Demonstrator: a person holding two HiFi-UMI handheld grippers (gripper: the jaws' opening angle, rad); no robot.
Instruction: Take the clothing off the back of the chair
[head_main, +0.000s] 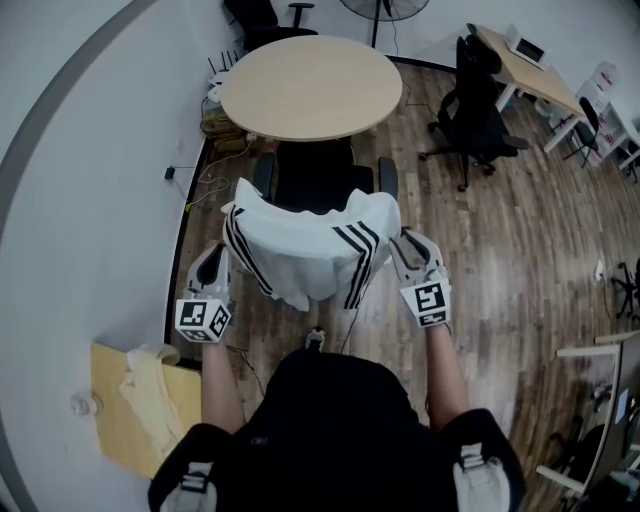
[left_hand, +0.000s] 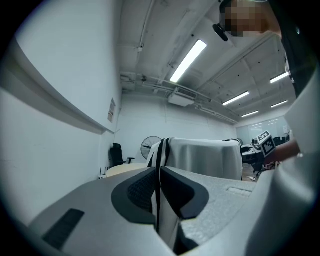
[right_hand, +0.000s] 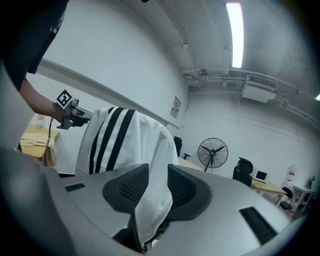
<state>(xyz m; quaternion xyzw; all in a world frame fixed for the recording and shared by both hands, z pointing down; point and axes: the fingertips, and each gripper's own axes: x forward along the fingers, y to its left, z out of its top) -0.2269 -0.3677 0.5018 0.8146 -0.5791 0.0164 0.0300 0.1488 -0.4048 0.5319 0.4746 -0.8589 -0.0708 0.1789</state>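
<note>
1. The black chair (head_main: 315, 180) stands in the upper middle of the head view, tucked up to the round table (head_main: 310, 85). Its seat shows. Its back is covered, so I cannot tell whether the cloth has cleared it.
2. The clothing (head_main: 305, 250), white with black stripes, is spread between the two tools in the middle of the frame, just below the seat. To my eye the step is the lift-away. It wants both corners raised level and drawn toward the person together, so the hem does not drag on the backrest.
3. The left gripper (head_main: 220, 262), at middle left, has its jaws pressed together on the striped edge of the clothing. That corner looks secure.
4. The right gripper (head_main: 402, 240), at middle right, has its jaws spread. A fold of the clothing hangs loose between the pads without being pinched. I would close it on the fold before pulling, or that side may slip and sag.
5. Counted:
   - one round table
   - at least three office chairs, including one at upper right (head_main: 470, 110)
   - one floor fan (right_hand: 212, 149)
   - one piece of clothing
   - two grippers
   - three black stripes on each side of the clothing, as far as I can see
</note>
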